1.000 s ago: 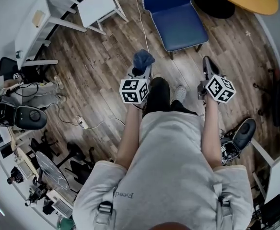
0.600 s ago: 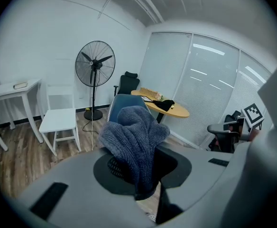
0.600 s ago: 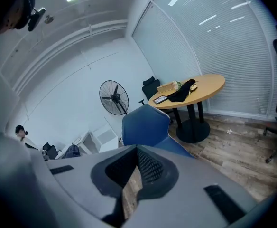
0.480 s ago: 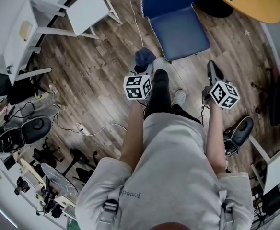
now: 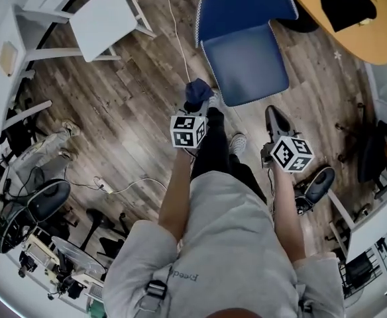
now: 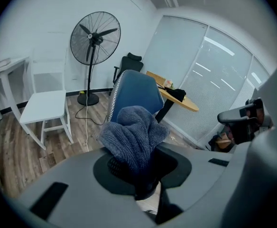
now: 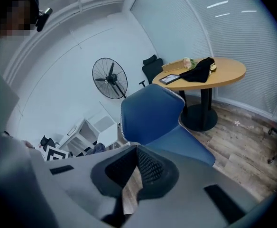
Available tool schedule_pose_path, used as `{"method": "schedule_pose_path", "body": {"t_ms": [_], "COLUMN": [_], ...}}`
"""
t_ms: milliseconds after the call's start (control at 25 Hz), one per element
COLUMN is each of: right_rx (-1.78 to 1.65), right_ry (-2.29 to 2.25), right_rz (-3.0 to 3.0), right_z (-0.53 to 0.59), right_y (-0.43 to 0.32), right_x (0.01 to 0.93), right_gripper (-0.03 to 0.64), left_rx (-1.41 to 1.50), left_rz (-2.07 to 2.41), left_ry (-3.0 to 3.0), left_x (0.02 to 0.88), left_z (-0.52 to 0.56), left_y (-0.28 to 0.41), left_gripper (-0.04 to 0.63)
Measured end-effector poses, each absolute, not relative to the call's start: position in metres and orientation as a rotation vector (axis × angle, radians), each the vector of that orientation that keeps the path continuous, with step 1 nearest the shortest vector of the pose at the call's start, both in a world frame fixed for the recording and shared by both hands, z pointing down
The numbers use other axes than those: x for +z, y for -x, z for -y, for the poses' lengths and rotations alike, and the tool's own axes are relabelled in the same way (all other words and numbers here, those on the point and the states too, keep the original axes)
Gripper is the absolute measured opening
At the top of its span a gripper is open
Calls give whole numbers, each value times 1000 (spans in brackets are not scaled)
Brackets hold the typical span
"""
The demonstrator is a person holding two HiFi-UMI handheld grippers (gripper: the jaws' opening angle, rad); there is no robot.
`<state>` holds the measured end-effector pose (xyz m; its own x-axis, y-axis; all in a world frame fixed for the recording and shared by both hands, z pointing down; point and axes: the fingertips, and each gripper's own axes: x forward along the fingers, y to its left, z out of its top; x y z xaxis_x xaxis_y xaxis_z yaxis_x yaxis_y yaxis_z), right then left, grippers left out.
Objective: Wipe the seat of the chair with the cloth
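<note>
The left gripper point(image 5: 195, 106) is pinching a dark blue terry cloth point(image 5: 199, 90), which stands up bunched between its jaws, above the wooden floor point(image 5: 134, 111) and near the front corner of the blue chair point(image 5: 246, 5); the cloth is not on the seat point(image 5: 252, 63). The right gripper point(image 5: 275, 120) is held on the other side of the person's legs, with its jaws pressed together at the tips and nothing between them. Behind the chair stand a round yellow tabletop point(image 5: 372, 35) and a black fan point(image 6: 95, 37).

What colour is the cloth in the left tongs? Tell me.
Dusty blue-grey cloth, clearest in the left gripper view.
</note>
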<state>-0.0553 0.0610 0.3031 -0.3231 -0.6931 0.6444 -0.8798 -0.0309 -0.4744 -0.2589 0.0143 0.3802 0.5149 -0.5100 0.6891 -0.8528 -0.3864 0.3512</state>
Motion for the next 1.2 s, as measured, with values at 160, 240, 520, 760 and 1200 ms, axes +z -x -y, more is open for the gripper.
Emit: {"method": "schedule_pose_path", "body": {"t_ms": [160, 240, 520, 760, 1200], "right_rx": [1290, 1287, 1283, 1281, 1276], "right_ry": [-1620, -1625, -1637, -1635, -1425], "right_rz": [2059, 2078, 2116, 2089, 2115], "right_z": [-36, -20, 6, 19, 35], "right_y": [90, 94, 70, 25, -59], "right_x": [315, 319, 345, 396, 462], "right_gripper": [23, 23, 23, 23, 23], "left_rx": [693, 736, 884, 948, 1045], "left_rz": [1041, 993, 863, 838, 832], "left_ry": [-2059, -2079, -2210, -2274, -2357], "left_x": [407, 419, 447, 478, 541], "left_z": [1, 7, 38, 73, 113], "left_y": [259, 252, 205, 155, 22], "left_gripper": [95, 95, 95, 95, 95]}}
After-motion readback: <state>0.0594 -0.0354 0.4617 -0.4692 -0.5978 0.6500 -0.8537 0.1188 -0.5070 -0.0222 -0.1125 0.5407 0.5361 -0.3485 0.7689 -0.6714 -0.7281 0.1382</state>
